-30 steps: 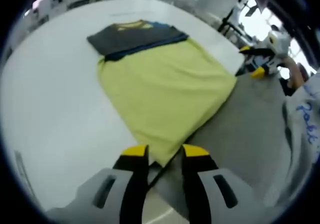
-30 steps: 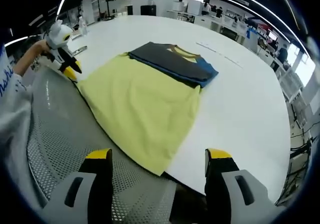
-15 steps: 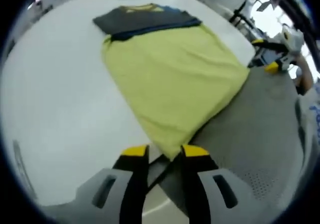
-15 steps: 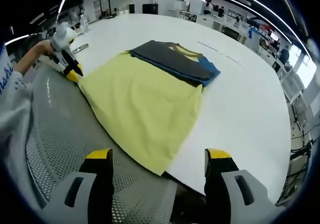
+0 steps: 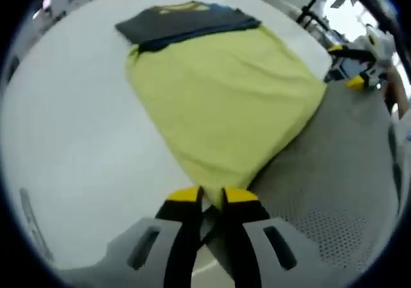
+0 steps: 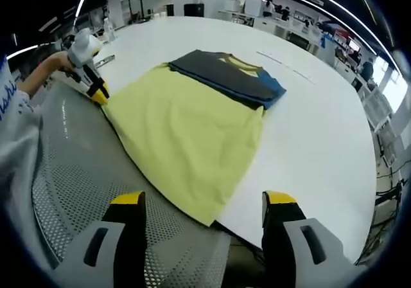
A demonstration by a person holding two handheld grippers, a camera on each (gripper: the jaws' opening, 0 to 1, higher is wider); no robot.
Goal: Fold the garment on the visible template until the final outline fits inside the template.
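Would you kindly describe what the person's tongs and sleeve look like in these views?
Both tongs, left and right, have black jaws with yellow tips, on light grey housings with dark slots. The sleeve is light grey with blue lettering.

My left view sits close at the yellow-green fabric garment corner; my right views it (same cloth) from farther back.

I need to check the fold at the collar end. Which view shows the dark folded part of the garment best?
The right gripper view: the dark folded part lies unobstructed, its yellow collar trim and blue edge clear. In the left gripper view it sits far off near the top, smaller and blurred.
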